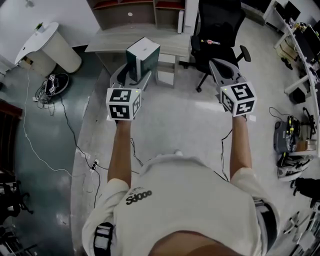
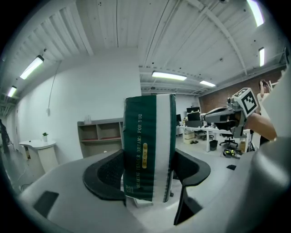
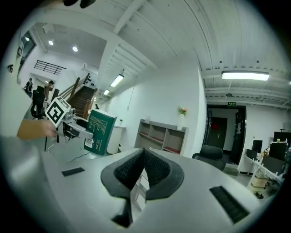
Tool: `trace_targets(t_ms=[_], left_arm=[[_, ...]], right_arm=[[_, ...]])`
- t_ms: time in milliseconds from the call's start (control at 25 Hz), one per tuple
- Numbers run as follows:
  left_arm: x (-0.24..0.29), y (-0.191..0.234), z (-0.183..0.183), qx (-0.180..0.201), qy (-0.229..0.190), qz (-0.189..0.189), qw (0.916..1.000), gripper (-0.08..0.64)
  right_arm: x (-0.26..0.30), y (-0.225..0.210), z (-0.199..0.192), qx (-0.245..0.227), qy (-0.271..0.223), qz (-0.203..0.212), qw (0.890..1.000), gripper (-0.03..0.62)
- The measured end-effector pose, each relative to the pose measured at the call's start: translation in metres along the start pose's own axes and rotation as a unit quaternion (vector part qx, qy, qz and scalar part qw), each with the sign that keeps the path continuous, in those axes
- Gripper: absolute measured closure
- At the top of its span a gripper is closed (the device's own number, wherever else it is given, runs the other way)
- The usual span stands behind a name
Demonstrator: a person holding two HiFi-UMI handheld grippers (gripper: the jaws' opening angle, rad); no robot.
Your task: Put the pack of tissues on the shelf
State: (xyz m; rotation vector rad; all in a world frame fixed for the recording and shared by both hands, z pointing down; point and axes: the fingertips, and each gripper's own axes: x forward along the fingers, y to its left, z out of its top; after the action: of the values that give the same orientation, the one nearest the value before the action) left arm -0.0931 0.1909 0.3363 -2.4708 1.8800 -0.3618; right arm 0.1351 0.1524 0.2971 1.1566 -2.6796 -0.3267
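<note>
Across the far side of the office, past a stretch of pale floor [image 1: 190, 125], the shelf [image 1: 131, 14] stands against the wall, an open wooden unit with several compartments. None of them can be seen to hold a pack. A light desk [image 1: 125, 42] stands just in front of it, between the person and the shelf, with a black office chair [image 1: 218, 31] to its right and a white rounded stand [image 1: 52, 47] off to its left. The person stands well back from all of this, both arms stretched forward and roughly level.

The left gripper [image 1: 137, 76] is clamped on the pack of tissues [image 2: 148, 145], a dark green and white pack held upright. Its ribbed pads press on the two broad faces, and the jaws stand wide because the pack fills them. In the head view the pack [image 1: 143, 52] overlaps the near edge of the desk, but it is held in the air and rests on nothing. The right gripper [image 3: 143, 164] is empty, its jaws closed together with nothing between them, and it is held level beside the left, well apart from it.

By my reading, the pick-up is done and the carry is under way. What remains is to close the distance to the shelf, set the pack in a compartment and release it.
</note>
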Motion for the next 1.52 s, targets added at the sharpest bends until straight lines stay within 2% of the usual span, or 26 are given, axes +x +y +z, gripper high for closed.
trace_targets(t_ms=[320,480,600,840,1120,1280,1520], left_arm=[[0.02,-0.02,0.009,0.016,0.003,0.011,0.9998,0.219],[0.039,-0.025,0.014,0.013,0.003,0.02,0.9997,0.219],[0.058,-0.023,0.018,0.011,0.004,0.018,0.9998,0.221],[0.109,-0.012,0.011,0.002,0.01,0.002,0.9999,0.221],[0.193,0.037,0.007,-0.006,0.014,-0.018,0.9997,0.221],[0.247,0.074,0.016,-0.009,0.01,-0.029,0.9995,0.221],[0.326,0.121,0.032,-0.009,0.002,-0.051,0.9987,0.221]], right_arm=[[0.0,-0.035,-0.02,0.005,-0.013,0.007,1.0,0.588],[0.005,-0.055,-0.03,0.01,-0.013,0.019,1.0,0.588],[0.015,-0.068,-0.034,0.009,-0.009,0.029,0.999,0.588],[0.05,-0.096,-0.056,0.024,0.002,0.014,1.0,0.588],[0.123,-0.139,-0.067,0.031,0.018,-0.014,0.999,0.588],[0.173,-0.166,-0.06,0.025,0.016,-0.028,0.999,0.588],[0.24,-0.214,-0.045,0.022,0.011,-0.079,0.997,0.589]])
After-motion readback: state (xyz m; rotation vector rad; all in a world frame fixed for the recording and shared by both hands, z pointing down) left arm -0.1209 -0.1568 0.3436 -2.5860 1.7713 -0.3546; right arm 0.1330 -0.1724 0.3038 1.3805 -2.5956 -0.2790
